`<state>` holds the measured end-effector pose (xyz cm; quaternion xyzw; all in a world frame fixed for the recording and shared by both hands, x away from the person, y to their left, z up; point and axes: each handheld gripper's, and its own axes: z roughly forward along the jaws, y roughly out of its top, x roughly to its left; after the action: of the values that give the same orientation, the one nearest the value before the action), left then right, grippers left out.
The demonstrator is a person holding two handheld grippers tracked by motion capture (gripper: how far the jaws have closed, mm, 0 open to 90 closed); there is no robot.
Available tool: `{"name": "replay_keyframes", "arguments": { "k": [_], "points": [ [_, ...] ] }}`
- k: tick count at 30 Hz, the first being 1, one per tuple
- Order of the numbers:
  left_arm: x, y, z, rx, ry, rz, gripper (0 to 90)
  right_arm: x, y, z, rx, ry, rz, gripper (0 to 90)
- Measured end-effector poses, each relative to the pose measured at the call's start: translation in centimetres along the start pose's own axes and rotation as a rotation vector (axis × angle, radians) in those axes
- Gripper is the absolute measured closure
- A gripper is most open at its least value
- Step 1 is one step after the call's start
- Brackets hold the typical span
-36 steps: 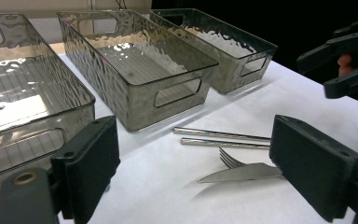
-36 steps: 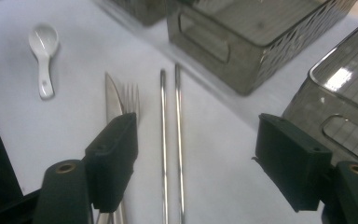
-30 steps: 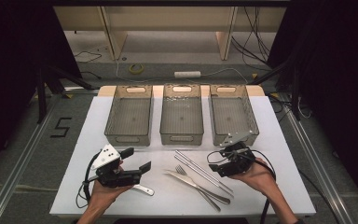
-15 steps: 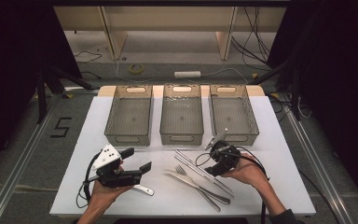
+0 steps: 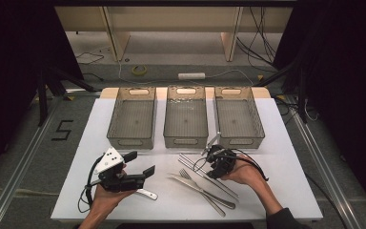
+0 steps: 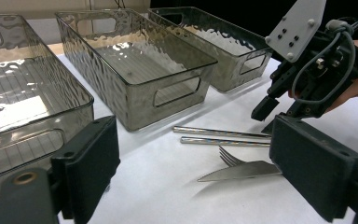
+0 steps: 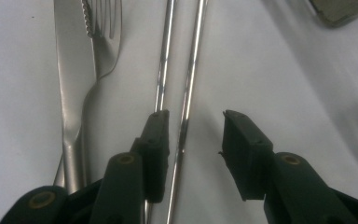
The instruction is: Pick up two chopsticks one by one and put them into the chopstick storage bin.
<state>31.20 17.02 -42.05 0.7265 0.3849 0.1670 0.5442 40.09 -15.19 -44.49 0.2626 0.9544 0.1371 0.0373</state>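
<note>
Two thin metal rods (image 5: 205, 172), a fork (image 5: 187, 175) and a knife (image 5: 198, 190) lie together on the white table, in front of three clear grey bins. My right gripper (image 5: 210, 163) points down over the rods, open. In the right gripper view its jaws (image 7: 195, 127) straddle one rod (image 7: 187, 93), while the other rod (image 7: 163, 65) runs along the outside of the left jaw; the knife (image 7: 72, 70) and fork (image 7: 105, 42) lie further left. My left gripper (image 5: 140, 163) hovers open and empty at the front left, facing the cutlery (image 6: 242, 171).
The left bin (image 5: 132, 138), middle bin (image 5: 186, 139) and right bin (image 5: 240, 138) stand in a row at the back, all empty. A metal handle (image 5: 146, 193) sticks out under my left gripper. The table edge (image 5: 186, 220) is close to both hands.
My right gripper has moved left and down from the right side until its jaws stand over the rods. The left gripper has stayed put.
</note>
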Motion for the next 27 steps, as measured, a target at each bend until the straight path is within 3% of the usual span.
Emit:
{"name": "replay_keyframes", "arguments": {
  "k": [8,27],
  "points": [
    [0.0,0.0,0.0,-0.001,0.000,0.000,15.2,0.1,0.3,0.7,0.034,0.006,-0.034,71.9],
    [0.0,0.0,0.0,0.003,-0.001,0.004,15.2,0.2,0.8,1.5,0.075,0.009,-0.044,81.7]
  ]
}}
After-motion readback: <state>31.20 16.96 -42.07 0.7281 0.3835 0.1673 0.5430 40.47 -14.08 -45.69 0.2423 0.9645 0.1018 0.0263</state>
